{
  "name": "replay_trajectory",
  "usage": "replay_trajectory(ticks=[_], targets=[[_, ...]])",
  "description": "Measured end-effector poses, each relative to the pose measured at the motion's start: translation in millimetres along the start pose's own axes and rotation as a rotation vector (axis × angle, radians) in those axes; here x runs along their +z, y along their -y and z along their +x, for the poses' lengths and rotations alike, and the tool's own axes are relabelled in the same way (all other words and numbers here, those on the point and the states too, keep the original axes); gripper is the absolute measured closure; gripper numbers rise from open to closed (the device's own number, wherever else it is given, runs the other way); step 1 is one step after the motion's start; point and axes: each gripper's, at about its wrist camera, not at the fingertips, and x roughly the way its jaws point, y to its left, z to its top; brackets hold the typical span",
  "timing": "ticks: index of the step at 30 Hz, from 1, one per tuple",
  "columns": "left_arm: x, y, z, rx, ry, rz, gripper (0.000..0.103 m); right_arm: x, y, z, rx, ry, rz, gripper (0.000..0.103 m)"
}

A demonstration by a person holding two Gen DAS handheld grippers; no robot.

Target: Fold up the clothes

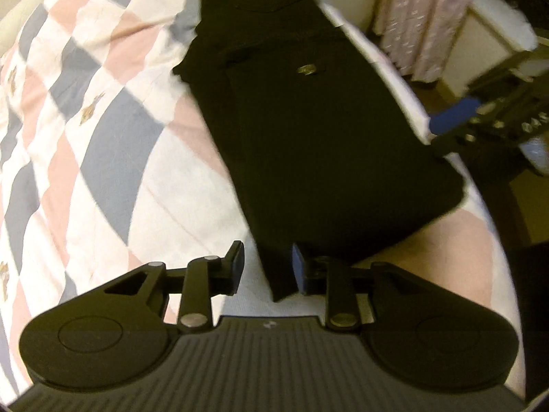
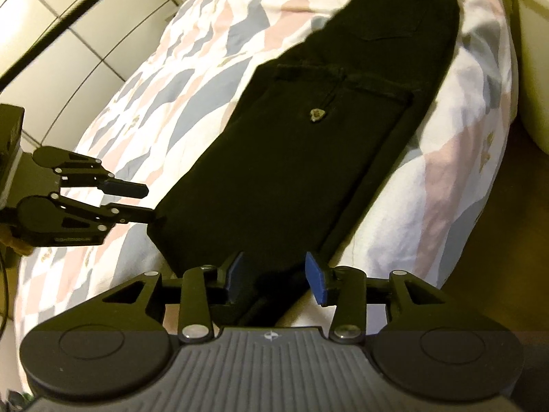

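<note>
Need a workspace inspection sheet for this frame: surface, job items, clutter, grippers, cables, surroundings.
Surface: bed with checked quilt in pink, blue and white.
Job's things: black trousers lying flat and long, folded lengthwise, metal button facing up, back pocket at the far end.
Clutter: nothing seen on the quilt.
Grippers: left gripper open, trouser corner between the fingers, pads not pressing. Right gripper open over the near trouser edge, not gripping.
Cables: dark cord at the left edge of the right wrist view.
Surroundings: pink patterned curtain, panelled wall, pale furniture beside the bed.
</note>
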Motion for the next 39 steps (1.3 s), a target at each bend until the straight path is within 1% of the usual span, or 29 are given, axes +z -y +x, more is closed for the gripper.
replay_trajectory(ticks=[1, 3, 5, 8, 9, 10, 11, 13, 14, 15, 16, 17, 18, 20, 21, 22, 23, 24, 25, 26, 27, 29, 31, 33, 36, 39], targets=[[-4.9, 5.9, -5.6, -0.004, 0.016, 0.043, 0.066, -1.8, -3.3, -3.6, -0.006, 0.006, -0.03, 0.057], [-16.7, 22.8, -13.1, 0.003, 0.033, 0.173, 0.056, -12.3, -18.3, -12.9, -0.025, 0.018, -0.184, 0.045], [-27.6, 41.5, -11.7, 0.036, 0.028, 0.318, 0.054, -26.4, -34.4, -16.3, -0.052, 0.019, -0.347, 0.043], [-36.9, 62.2, 6.9, 0.178, 0.062, 0.518, 0.054, -47.8, -56.9, -11.3, -0.113, 0.022, -0.568, 0.04], [-39.2, 66.5, 14.2, 0.212, 0.072, 0.573, 0.054, -55.0, -64.4, -5.2, -0.143, 0.033, -0.655, 0.039], [-41.2, 69.9, 21.7, 0.24, 0.081, 0.623, 0.054, -62.2, -71.9, 0.9, -0.174, 0.044, -0.74, 0.038], [-44.0, 73.1, 29.0, 0.254, 0.087, 0.671, 0.054, -69.5, -79.3, 7.0, -0.204, 0.055, -0.826, 0.038], [-49.9, 79.4, 43.4, 0.274, 0.094, 0.766, 0.053, -86.2, -90.6, 21.2, -0.252, 0.068, -0.991, 0.034], [-54.2, 83.4, 50.0, 0.3, 0.108, 0.819, 0.053, -94.9, -94.5, 29.8, -0.301, 0.064, -1.066, 0.034], [-58.7, 85.9, 56.8, 0.327, 0.124, 0.865, 0.053, -105.3, -96.9, 41.1, -0.375, 0.06, -1.154, 0.034], [-63.1, 87.8, 63.8, 0.353, 0.139, 0.907, 0.053, -111.6, -96.2, 48.9, -0.42, 0.061, -1.205, 0.034], [-66.8, 88.4, 71.0, 0.381, 0.153, 0.938, 0.054, -112.5, -94.9, 52.5, -0.434, 0.078, -1.216, 0.034], [-69.9, 87.9, 77.6, 0.402, 0.166, 0.959, 0.058, -113.3, -93.6, 56.1, -0.448, 0.096, -1.227, 0.035], [-69.2, 84.9, 83.7, 0.404, 0.179, 0.959, 0.06, -115.0, -90.9, 63.3, -0.476, 0.131, -1.249, 0.038], [-66.6, 83.2, 83.8, 0.393, 0.179, 0.941, 0.064, -115.5, -89.6, 66.5, -0.487, 0.147, -1.259, 0.038], [-63.3, 80.7, 82.0, 0.376, 0.178, 0.918, 0.066, -111.8, -88.2, 64.8, -0.462, 0.137, -1.258, 0.038], [-59.3, 78.5, 78.7, 0.358, 0.175, 0.901, 0.069, -108.0, -86.8, 63.0, -0.437, 0.128, -1.257, 0.048], [-55.2, 76.6, 75.2, 0.341, 0.17, 0.886, 0.071, -104.3, -85.3, 61.2, -0.412, 0.118, -1.255, 0.065], [-51.1, 74.7, 71.6, 0.324, 0.165, 0.87, 0.072, -100.6, -83.9, 59.4, -0.386, 0.109, -1.253, 0.065], [-45.6, 72.6, 64.7, 0.303, 0.157, 0.843, 0.075, -96.8, -82.5, 57.7, -0.361, 0.1, -1.251, 0.069], [-36.9, 68.4, 55.4, 0.282, 0.151, 0.802, 0.077, -92.6, -81.1, 55.5, -0.336, 0.091, -1.247, 0.078], [-16.6, 57.0, 34.0, 0.242, 0.146, 0.708, 0.078, -68.3, -78.4, 39.4, -0.267, 0.083, -1.172, 0.082], [7.3, 41.6, 7.9, 0.22, 0.166, 0.619, 0.079, -34.8, -72.2, 17.0, -0.166, 0.077, -1.077, 0.083], [35.6, 26.7, -15.0, 0.211, 0.198, 0.555, 0.079, -0.2, -63.8, -6.2, -0.066, 0.074, -0.977, 0.084], [84.4, 3.6, -38.3, 0.227, 0.259, 0.481, 0.079, 53.8, -45.2, -39.5, 0.071, 0.082, -0.831, 0.084], [143.0, -21.0, -44.1, 0.249, 0.31, 0.405, 0.079, 114.1, -16.0, -63.1, 0.151, 0.12, -0.694, 0.084]])
